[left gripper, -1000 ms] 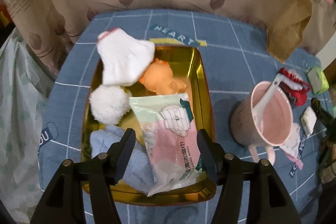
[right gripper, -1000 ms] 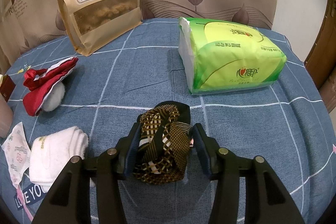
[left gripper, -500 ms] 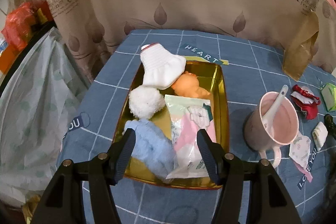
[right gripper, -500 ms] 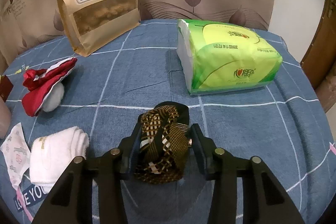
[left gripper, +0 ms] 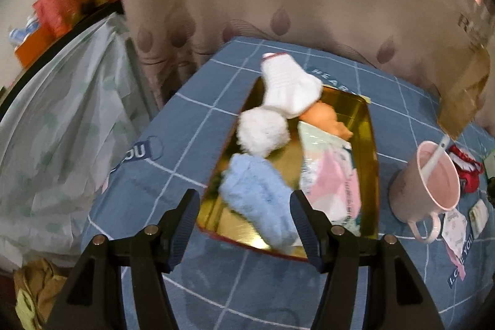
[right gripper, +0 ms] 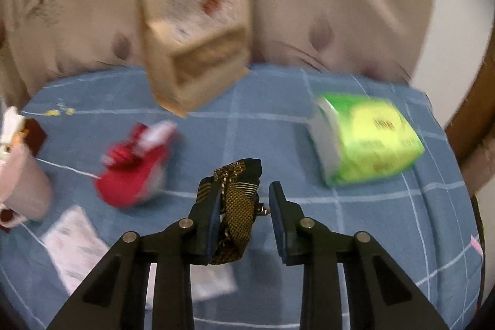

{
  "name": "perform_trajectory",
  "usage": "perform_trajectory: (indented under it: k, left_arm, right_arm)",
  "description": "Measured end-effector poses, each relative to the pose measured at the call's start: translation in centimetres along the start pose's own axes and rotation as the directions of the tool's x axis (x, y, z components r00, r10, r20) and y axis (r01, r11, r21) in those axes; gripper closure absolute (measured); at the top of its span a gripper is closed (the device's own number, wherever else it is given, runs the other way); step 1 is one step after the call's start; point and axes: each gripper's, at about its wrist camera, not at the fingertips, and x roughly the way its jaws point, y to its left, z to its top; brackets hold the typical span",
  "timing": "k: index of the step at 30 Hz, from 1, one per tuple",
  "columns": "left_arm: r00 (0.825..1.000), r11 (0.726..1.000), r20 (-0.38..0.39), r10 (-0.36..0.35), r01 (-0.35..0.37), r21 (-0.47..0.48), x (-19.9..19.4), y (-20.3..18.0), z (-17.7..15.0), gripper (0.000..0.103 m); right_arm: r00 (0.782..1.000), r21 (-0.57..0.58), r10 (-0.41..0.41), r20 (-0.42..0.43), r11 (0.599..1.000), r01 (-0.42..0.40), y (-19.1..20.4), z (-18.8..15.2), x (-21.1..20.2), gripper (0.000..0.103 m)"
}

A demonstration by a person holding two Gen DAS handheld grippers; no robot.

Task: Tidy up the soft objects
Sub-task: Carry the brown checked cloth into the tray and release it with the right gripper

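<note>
In the left wrist view a gold tray (left gripper: 369, 126) holds a white sock (left gripper: 289, 84), a white pompom (left gripper: 263, 132), an orange toy (left gripper: 324, 116), a blue fluffy cloth (left gripper: 260, 197) and a pastel wipes pack (left gripper: 332, 178). My left gripper (left gripper: 243, 225) is open and empty, above the tray's near edge. In the right wrist view my right gripper (right gripper: 243, 214) holds a dark brown patterned cloth (right gripper: 238, 206) lifted off the table; the cloth hangs against the left finger (right gripper: 207, 212), with a gap to the right finger.
A pink mug with a spoon (left gripper: 430, 178) stands right of the tray. A red and white hat (right gripper: 136, 163), white packets (right gripper: 74, 246), a green tissue pack (right gripper: 368, 138) and a tan snack bag (right gripper: 195, 30) sit on the blue tablecloth. A plastic-covered object (left gripper: 52, 119) is left of the table.
My left gripper has pulled back and up from the tray, leaving the wipes pack in it. My right gripper has lifted the patterned cloth off the table and swung left.
</note>
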Motion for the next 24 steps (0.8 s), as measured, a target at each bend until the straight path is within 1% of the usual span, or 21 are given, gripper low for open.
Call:
perform_trajectory:
  k: [2, 6, 9, 12, 16, 21, 24]
  left_arm:
    - [1.000, 1.000, 0.008, 0.006, -0.006, -0.024, -0.2, 0.8, -0.2, 0.041]
    - [1.000, 0.998, 0.022, 0.009, -0.008, -0.068, -0.5, 2.0, -0.4, 0.041]
    - [0.999, 0.996, 0.029, 0.019, -0.016, -0.093, -0.5, 2.9, -0.4, 0.041]
    - [0.999, 0.994, 0.030, 0.033, -0.030, -0.107, -0.6, 3.5, -0.4, 0.041]
    - [0.997, 0.989, 0.045, 0.056, -0.050, -0.136, -1.2, 4.7, -0.4, 0.041]
    - [0.996, 0.980, 0.050, 0.079, -0.068, -0.188, -1.6, 6.6, -0.4, 0.041]
    - [0.996, 0.974, 0.046, 0.082, -0.070, -0.216, -1.6, 7.7, -0.3, 0.041]
  right_arm:
    - [0.999, -0.036, 0.040, 0.025, 0.999, -0.039, 2.4, 1.2, -1.1, 0.076]
    - [0.991, -0.107, 0.125, 0.049, 0.987, -0.119, 6.8, 2.6, -2.8, 0.076]
    - [0.978, -0.168, 0.200, 0.053, 0.968, -0.189, 10.8, 3.4, -4.3, 0.076]
    - [0.965, -0.218, 0.258, 0.048, 0.945, -0.242, 14.4, 4.0, -5.2, 0.076]
    - [0.940, -0.279, 0.342, 0.023, 0.905, -0.322, 19.7, 4.2, -5.7, 0.076]
    - [0.894, -0.352, 0.446, -0.038, 0.832, -0.429, 27.3, 3.7, -5.9, 0.076]
    - [0.872, -0.392, 0.484, -0.076, 0.789, -0.473, 31.0, 2.9, -5.8, 0.076]
